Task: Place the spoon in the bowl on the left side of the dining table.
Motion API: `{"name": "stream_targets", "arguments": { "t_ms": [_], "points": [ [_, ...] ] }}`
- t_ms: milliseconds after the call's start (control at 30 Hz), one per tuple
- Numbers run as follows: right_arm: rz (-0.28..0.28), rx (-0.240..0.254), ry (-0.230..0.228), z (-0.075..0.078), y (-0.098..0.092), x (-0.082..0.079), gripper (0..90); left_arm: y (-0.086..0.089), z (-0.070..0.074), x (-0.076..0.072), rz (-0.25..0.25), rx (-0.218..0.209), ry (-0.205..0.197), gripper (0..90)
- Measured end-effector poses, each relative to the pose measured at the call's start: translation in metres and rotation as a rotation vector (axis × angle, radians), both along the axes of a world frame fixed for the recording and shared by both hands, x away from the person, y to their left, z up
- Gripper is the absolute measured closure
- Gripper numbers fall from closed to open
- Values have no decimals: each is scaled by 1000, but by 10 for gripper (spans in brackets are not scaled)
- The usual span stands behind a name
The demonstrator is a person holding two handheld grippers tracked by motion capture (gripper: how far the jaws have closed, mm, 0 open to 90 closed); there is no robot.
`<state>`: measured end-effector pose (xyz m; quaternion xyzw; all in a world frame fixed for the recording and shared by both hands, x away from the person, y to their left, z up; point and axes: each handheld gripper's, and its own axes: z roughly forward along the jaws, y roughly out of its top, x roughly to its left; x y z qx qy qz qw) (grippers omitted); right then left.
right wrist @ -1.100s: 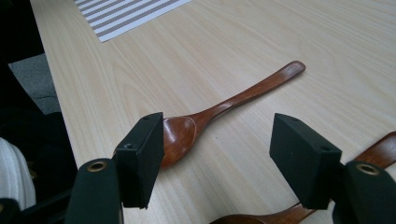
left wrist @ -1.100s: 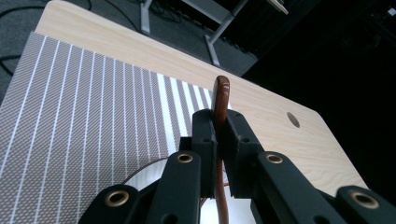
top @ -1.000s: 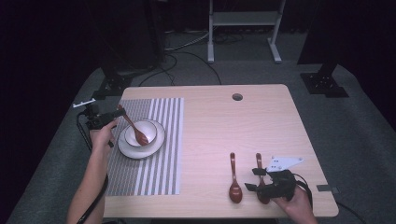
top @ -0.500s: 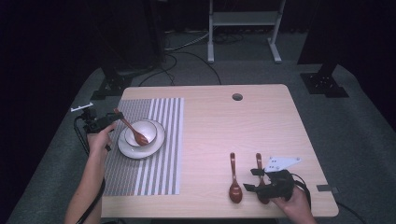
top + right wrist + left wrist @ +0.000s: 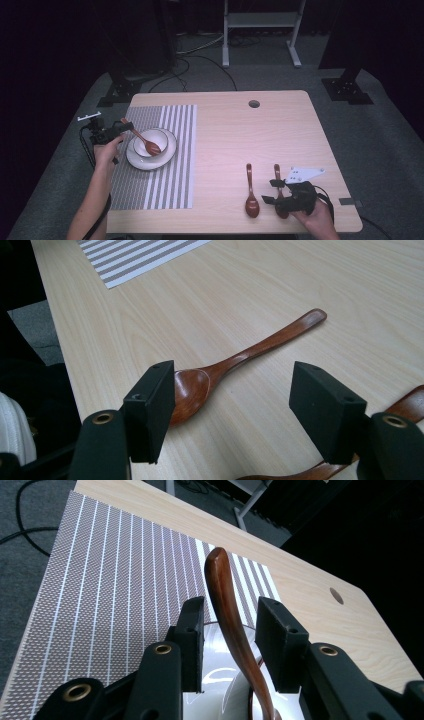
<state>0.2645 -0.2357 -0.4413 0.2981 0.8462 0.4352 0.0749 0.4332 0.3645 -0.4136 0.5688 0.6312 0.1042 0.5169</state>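
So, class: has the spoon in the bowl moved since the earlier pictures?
No. The spoon lies across the bowl as before; the left hand-held gripper has just been opening around its handle.

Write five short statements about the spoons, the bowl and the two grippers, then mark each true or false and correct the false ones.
1. A wooden spoon rests in the white bowl. True.
2. The left gripper clamps the spoon's handle. False: its jaws have just been opening, and there are gaps on both sides of the handle between them.
3. The bowl stands on a plate on the striped placemat. True.
4. Three spoons lie on the bare table near the right gripper. False: two lie there.
5. The right gripper holds a spoon lifted off the table. False: its jaws are open and the spoon lies flat.
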Motion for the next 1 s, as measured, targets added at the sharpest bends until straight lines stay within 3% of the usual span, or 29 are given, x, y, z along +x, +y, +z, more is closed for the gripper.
{"name": "stream_targets", "arguments": {
  "t_ms": [633,867,1000],
  "points": [
    [-52,6,-12,2,-11,0,305,6,-1,-18,-19,39,0,451],
    [-109,20,-24,5,-21,-2,260,5,5,-35,-52,67,-22,327],
    [-129,28,-19,5,-25,-1,230,2,6,-45,-78,55,-27,268]
  ]
}}
